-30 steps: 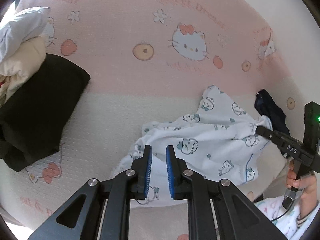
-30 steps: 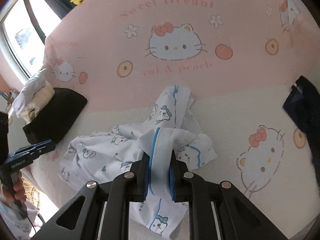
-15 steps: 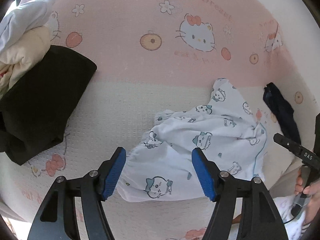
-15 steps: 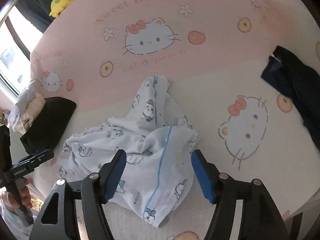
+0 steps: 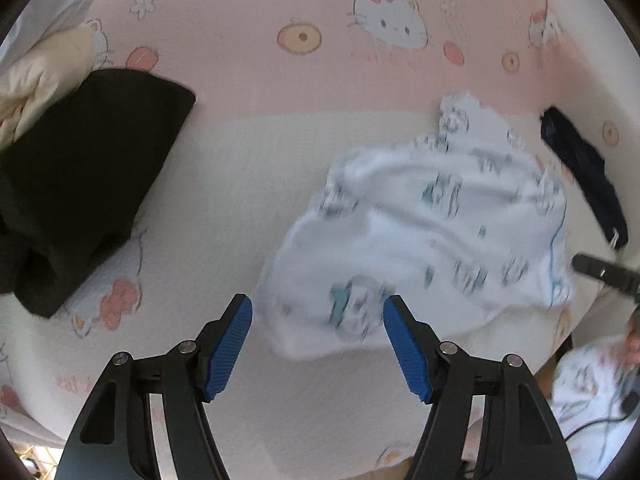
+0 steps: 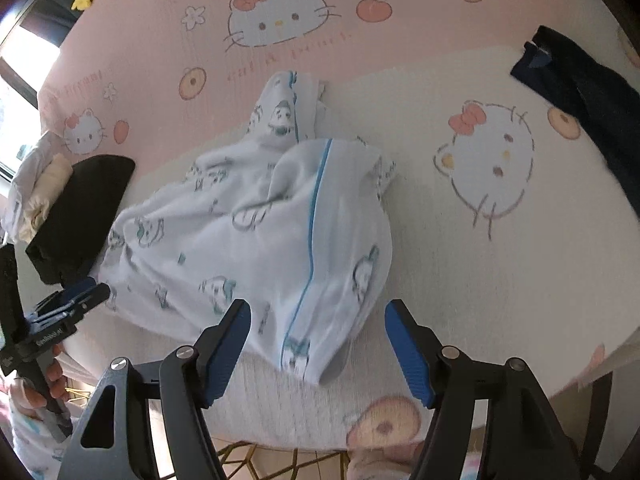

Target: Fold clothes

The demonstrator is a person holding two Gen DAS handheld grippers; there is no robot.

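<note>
White cartoon-print garment (image 6: 256,236), crumpled, mid-bed (image 6: 460,272), blue piping up. Right gripper (image 6: 318,344) above its near hem, fingers (image 6: 224,352) spread, just opened, nothing between. Black garment (image 6: 80,216) at left edge.

Four lots of clothing lay on the bedspread (image 6: 440,240): one white printed garment (image 6: 256,236), one black garment (image 6: 80,216), one navy garment (image 6: 584,96) and one pale pile (image 5: 44,68). Two grippers were in view.
</note>
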